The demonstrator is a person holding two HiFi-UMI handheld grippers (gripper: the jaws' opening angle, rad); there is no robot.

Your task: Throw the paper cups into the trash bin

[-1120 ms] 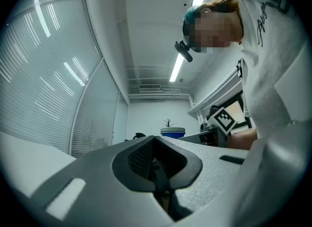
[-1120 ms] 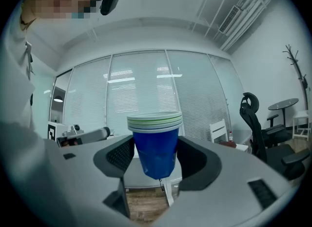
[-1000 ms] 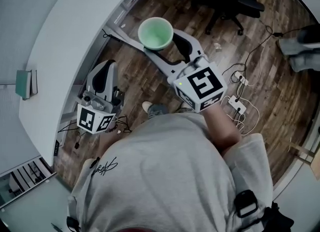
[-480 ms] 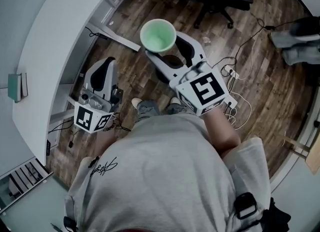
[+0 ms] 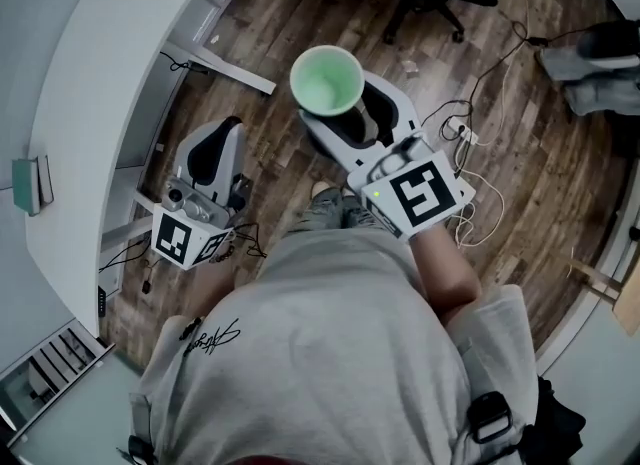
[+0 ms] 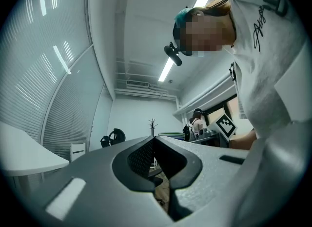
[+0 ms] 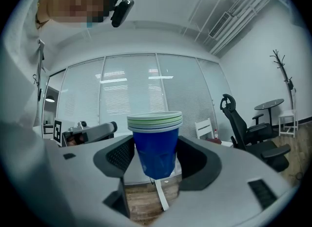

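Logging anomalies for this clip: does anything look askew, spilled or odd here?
Nothing spilled or damaged. The right claw holds a nested stack of blue and green paper cups, mouth up, not a single cup. The left claw is shut and empty. No trash bin shows in any view.

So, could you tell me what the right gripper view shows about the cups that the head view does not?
Only the right gripper view shows that the paper cups are a nested stack with a blue outer wall, gripped at the sides between the jaws of the right gripper. Only the head view shows the stack's green inside from above, the wooden floor beneath it and the white desk. Both show the stack held mouth up in the right gripper, with the left gripper off to one side, clear of it.
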